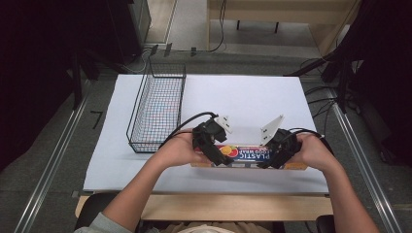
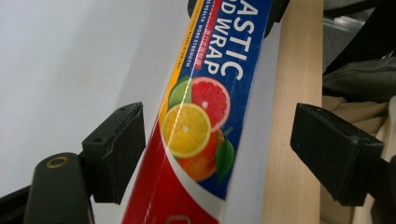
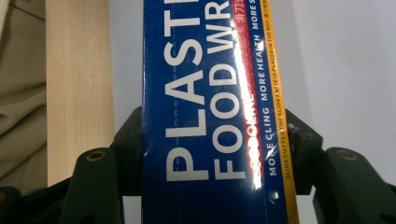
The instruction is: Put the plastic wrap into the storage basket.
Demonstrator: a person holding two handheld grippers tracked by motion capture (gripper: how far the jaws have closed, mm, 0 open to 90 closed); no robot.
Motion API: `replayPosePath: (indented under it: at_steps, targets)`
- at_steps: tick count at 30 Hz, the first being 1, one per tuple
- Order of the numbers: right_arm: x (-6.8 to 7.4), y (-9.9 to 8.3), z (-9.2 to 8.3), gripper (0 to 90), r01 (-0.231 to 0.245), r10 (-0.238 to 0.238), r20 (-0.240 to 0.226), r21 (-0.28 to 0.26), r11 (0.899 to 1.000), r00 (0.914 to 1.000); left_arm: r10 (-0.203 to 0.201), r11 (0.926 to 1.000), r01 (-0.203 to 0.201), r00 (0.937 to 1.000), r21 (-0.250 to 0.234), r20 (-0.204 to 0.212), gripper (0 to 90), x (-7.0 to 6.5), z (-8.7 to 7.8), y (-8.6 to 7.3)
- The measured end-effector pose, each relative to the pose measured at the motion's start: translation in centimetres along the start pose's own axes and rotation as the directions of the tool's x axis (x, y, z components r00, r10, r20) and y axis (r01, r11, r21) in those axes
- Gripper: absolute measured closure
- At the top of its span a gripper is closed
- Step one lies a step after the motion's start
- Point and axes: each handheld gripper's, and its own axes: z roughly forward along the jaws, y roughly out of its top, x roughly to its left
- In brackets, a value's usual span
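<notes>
High view: plastic wrap box is seen lying flat on the white table sheet, lengthwise along the near edge, with a gripper at each end.
Right gripper: jaws are closed on the box; both pads are pressed against its long sides, box filling the gap between the fingers.
Left gripper: jaws are spread wide; box sits between the fingers, left pad touching or just beside one box edge, right pad well apart from the other.
Left gripper, high view: placed over the fruit-print end of the box.
Right gripper, high view: placed over the opposite end.
Wire basket: stands beyond and outboard of the left fingers, apart from the box.
Step judged: two-ended grasp half made; one end clamped, other end straddled only.
Next move judged: left jaws to be closed squarely on the box sides, box centred between the pads first; then an even lift by both ends, probably toward the basket.
Risk judged: off-centre closing may skew the box.
</notes>
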Motion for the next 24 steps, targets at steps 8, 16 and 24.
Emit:
replayPosePath:
  at_steps: [8,16,24]
  targets:
    - [0.4,0.5,-0.1,40.9,0.029,-0.029,-0.013,-0.011,1.000,0.9995,0.053,0.9980,-0.052,0.9986,0.034,-0.001,18.5,-0.1,1.7,0.5]
    - [0.7,1.1,-0.1,40.8,0.053,-0.053,-0.013,0.000,0.999,0.9985,0.091,0.9910,-0.090,0.9959,0.099,-0.005,19.0,-0.6,3.1,0.6]
    - [0.9,1.5,-0.3,40.8,0.064,-0.065,-0.026,-0.017,0.998,0.9976,0.105,0.9860,-0.103,0.9945,0.131,-0.007,18.9,-0.9,4.2,0.8]
